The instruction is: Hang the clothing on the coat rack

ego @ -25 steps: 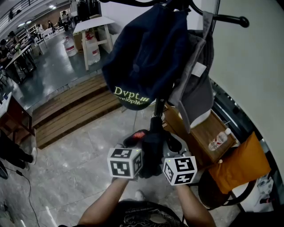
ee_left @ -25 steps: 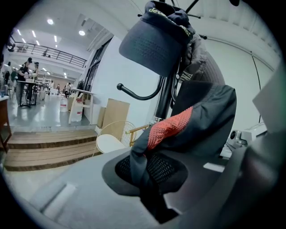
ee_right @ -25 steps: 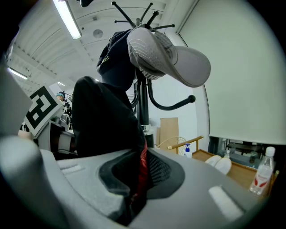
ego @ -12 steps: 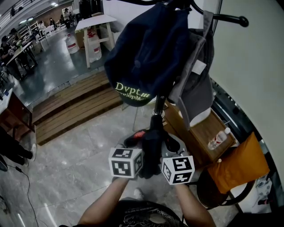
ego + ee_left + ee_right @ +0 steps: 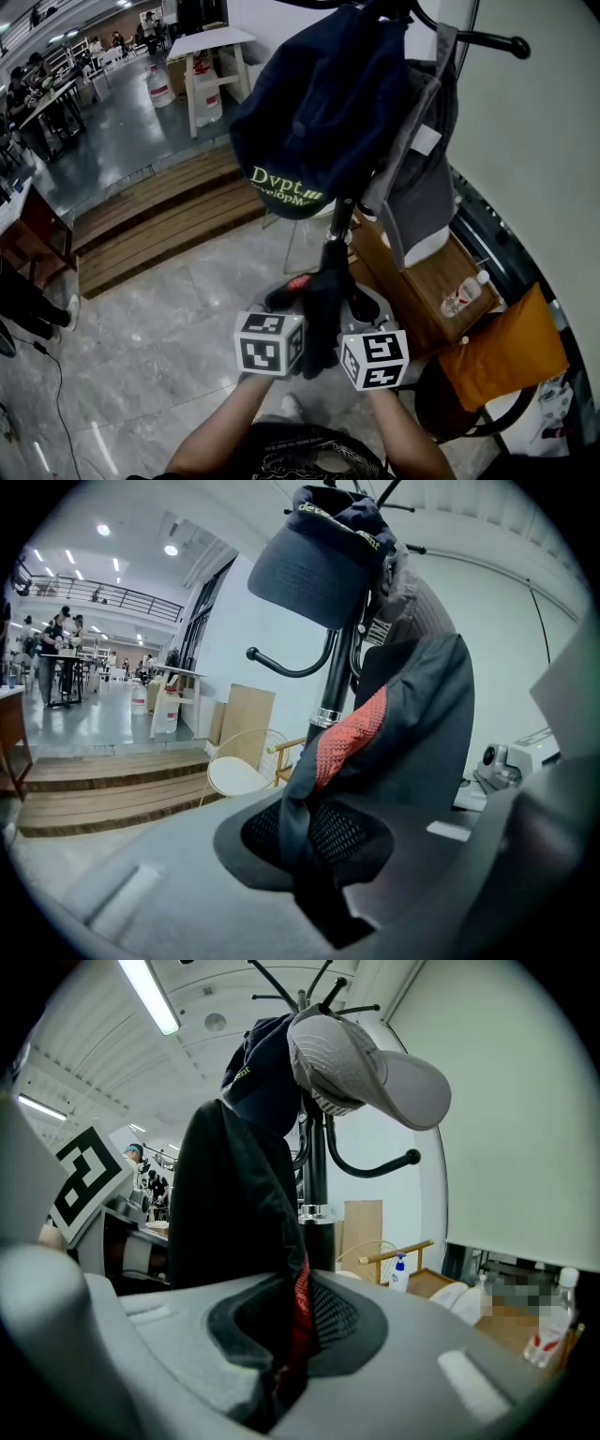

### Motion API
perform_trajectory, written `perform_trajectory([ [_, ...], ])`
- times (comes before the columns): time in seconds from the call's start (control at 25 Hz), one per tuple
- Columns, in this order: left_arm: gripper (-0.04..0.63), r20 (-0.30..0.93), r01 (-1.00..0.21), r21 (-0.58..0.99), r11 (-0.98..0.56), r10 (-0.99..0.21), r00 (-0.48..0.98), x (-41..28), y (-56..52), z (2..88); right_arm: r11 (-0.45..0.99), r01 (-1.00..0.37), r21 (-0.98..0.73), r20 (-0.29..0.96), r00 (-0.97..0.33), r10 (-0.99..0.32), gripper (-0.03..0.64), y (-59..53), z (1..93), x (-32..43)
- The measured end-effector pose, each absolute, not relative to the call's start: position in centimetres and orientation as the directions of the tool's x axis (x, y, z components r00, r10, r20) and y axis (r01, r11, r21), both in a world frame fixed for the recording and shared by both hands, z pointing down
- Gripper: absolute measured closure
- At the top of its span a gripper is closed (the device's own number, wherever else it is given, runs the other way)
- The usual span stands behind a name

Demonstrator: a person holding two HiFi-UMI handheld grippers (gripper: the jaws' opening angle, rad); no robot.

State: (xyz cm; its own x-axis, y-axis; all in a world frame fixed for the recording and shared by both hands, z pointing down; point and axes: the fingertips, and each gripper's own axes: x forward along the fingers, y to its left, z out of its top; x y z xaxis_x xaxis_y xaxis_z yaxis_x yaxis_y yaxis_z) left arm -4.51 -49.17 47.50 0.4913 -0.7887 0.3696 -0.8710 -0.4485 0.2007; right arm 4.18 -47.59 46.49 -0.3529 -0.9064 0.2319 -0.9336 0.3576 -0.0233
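A black garment with a red mesh patch hangs bunched between my two grippers, right against the coat rack's pole. My left gripper is shut on its left part and my right gripper on its right part. In the left gripper view the left gripper pinches the cloth below the red mesh. The right gripper clamps a dark fold with a red edge. Above, a navy cap and a grey cap hang on the rack's hooks.
A white wall stands close on the right. Beside the pole sit a wooden crate with a bottle and an orange cushion. Wooden steps and a white table lie to the left, and a round chair stands behind the pole.
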Motion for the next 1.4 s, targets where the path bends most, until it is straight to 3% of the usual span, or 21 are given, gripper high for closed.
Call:
perform_trajectory([
  [1.4, 0.551, 0.423, -0.860, 0.186, -0.476, -0.751, 0.507, -3.7, -44.6, 48.2, 0.420, -0.907, -0.011, 0.278, -0.407, -0.870, 0.571, -43.8, 46.7, 3.7],
])
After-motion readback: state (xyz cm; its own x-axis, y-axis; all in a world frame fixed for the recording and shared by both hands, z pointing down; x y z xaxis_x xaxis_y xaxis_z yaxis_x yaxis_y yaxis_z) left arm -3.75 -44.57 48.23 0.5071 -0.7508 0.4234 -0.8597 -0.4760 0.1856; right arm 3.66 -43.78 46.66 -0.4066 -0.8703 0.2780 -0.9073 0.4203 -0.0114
